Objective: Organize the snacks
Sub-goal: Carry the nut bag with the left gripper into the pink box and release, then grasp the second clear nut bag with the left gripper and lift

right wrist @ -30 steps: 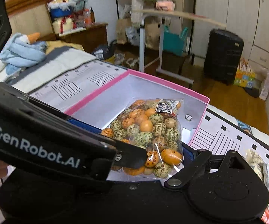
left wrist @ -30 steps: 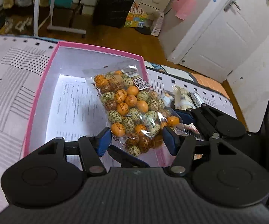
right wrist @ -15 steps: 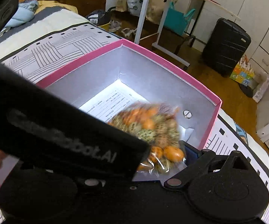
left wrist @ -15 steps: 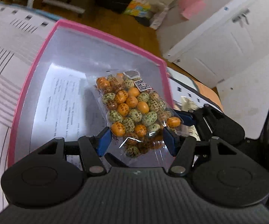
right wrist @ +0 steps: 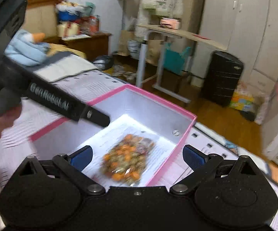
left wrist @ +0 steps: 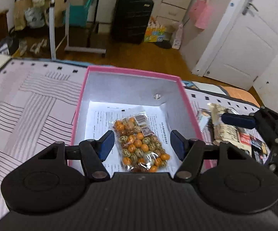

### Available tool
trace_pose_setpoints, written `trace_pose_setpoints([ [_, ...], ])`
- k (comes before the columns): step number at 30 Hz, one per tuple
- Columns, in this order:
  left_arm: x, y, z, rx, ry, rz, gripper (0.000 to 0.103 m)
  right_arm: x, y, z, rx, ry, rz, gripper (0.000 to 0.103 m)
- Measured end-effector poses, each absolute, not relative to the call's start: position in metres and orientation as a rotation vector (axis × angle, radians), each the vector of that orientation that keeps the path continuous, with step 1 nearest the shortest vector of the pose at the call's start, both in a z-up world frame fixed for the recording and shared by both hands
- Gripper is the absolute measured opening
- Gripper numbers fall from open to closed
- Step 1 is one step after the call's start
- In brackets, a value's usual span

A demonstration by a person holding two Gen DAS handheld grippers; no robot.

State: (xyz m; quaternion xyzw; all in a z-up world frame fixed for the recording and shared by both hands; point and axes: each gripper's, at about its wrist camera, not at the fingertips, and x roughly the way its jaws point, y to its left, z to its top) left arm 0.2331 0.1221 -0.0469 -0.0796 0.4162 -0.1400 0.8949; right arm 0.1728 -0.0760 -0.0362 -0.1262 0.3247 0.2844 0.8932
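The clear plastic bag of orange and green speckled round candies [left wrist: 141, 145], bearing a barcode label and a QR sticker at its far end, lies flat on a printed paper sheet [left wrist: 104, 119] lining the floor of the open pink-rimmed white cardboard box [left wrist: 133, 71] on the striped bedspread [left wrist: 29, 104]. The left claw [left wrist: 141, 144] has just been opening; its blue pads stand apart, clear of the bag below them. The right claw [right wrist: 137, 156] stands wide apart, holding nothing.

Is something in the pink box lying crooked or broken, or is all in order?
Nothing looks damaged. The candy bag lies flat on the printed sheet in the pink box, slightly slanted to its walls. Nothing spilled.
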Motion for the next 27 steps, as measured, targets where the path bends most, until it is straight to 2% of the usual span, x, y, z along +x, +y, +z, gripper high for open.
trace_pose_setpoints([
  [6, 0.200, 0.107, -0.008, -0.123, 0.828, -0.352, 0.062, 0.143, -0.122, -0.003, -0.204, 0.707, 0.621, 0.101],
  [12, 0.161, 0.077, 0.005, -0.147, 0.865, -0.426, 0.062, 0.120, -0.163, -0.004, -0.268, 0.731, 0.606, 0.100],
  [19, 0.140, 0.022, -0.022, -0.238, 0.911, -0.433, 0.062, 0.109, -0.194, -0.056, -0.326, 0.747, 0.647, 0.099],
  [27, 0.135, -0.027, -0.089, -0.317, 1.033, -0.425, 0.060, 0.110, -0.197, -0.116, -0.520, 0.794, 0.668, 0.098],
])
